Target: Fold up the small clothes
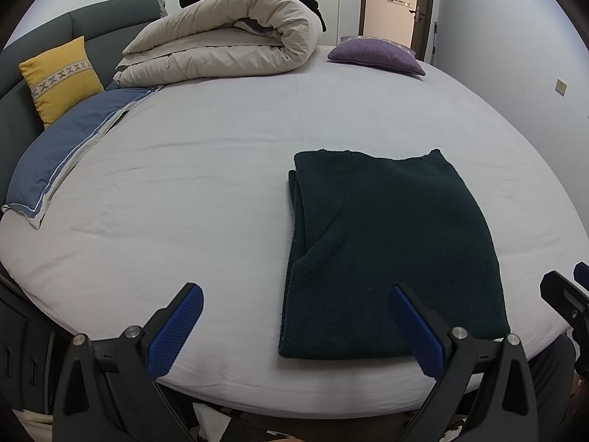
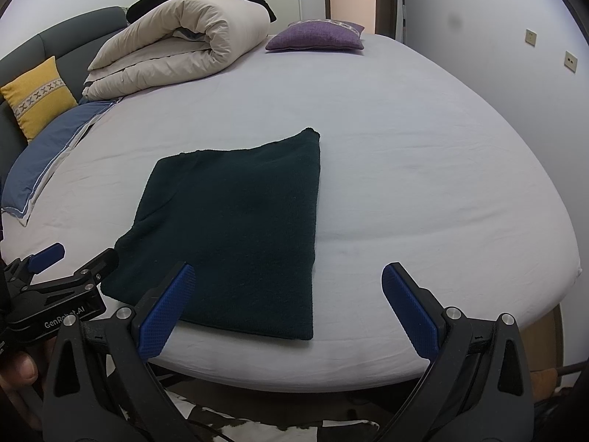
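Observation:
A dark green knitted garment [image 1: 390, 254] lies folded into a flat rectangle on the white bed sheet [image 1: 191, 191], near the front edge. It also shows in the right wrist view [image 2: 235, 228]. My left gripper [image 1: 298, 294] is open and empty, held above the front edge at the garment's near left corner. My right gripper [image 2: 289, 276] is open and empty, over the garment's near right corner. The left gripper's body shows at the left of the right wrist view [image 2: 55, 287].
A rolled beige duvet [image 1: 228, 40] lies at the back of the bed, with a purple cushion [image 1: 379, 55] to its right. A yellow cushion [image 1: 59, 77] and a blue pillow [image 1: 62, 147] lie at the left by the grey headboard [image 1: 103, 14]. A wall [image 1: 515, 55] stands at the right.

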